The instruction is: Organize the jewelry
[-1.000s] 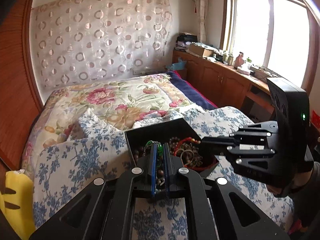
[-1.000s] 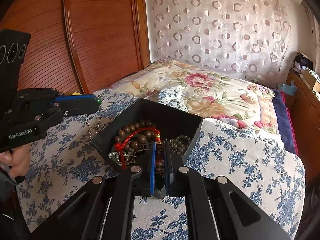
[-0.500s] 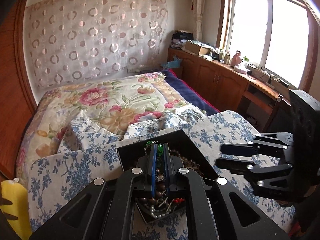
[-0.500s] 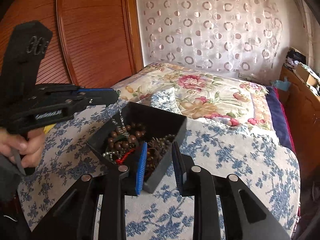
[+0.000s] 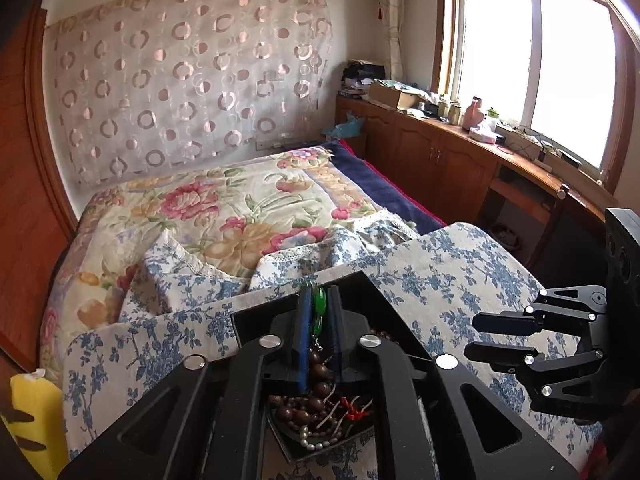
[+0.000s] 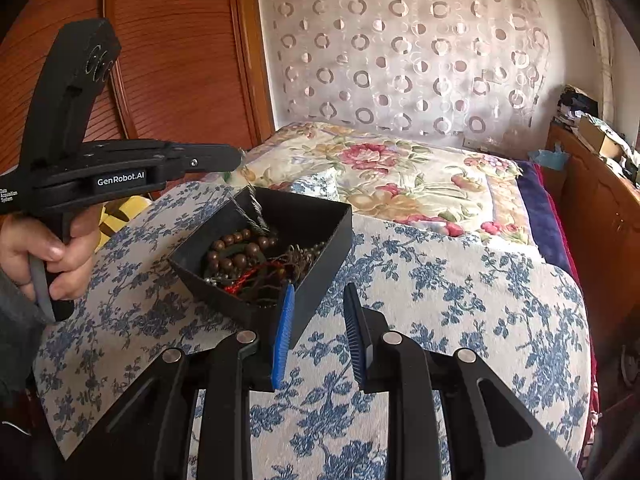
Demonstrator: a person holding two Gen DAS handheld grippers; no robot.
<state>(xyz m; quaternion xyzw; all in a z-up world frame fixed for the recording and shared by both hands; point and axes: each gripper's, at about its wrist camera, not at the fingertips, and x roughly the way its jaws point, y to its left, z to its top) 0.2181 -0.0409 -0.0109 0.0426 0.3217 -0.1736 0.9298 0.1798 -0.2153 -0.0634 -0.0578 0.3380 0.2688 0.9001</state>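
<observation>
A black open box (image 6: 316, 236) of tangled jewelry sits on the blue-flowered cover; it also shows in the left wrist view (image 5: 384, 300). Inside lie brown wooden beads (image 6: 236, 250), a red cord (image 6: 236, 284) and pearls (image 5: 312, 442). My left gripper (image 5: 318, 312) is shut on a green-bead pendant (image 5: 319, 304) whose thin chain (image 6: 256, 210) hangs into the box. It shows from the side in the right wrist view (image 6: 236, 159), above the box's left corner. My right gripper (image 6: 318, 304) is open and empty just in front of the box; it also shows in the left wrist view (image 5: 472, 336).
The blue-flowered cover (image 6: 440, 296) lies over the near end of a bed with a floral quilt (image 5: 240, 208). A yellow object (image 5: 36, 420) is at the left edge. Wooden cabinets (image 5: 440, 160) and a cluttered sill run along the right. A wooden door (image 6: 160, 60) stands behind the left gripper.
My right gripper has opened and drawn back from the box. My left gripper has moved over the box with the pendant, and its chain now hangs inside.
</observation>
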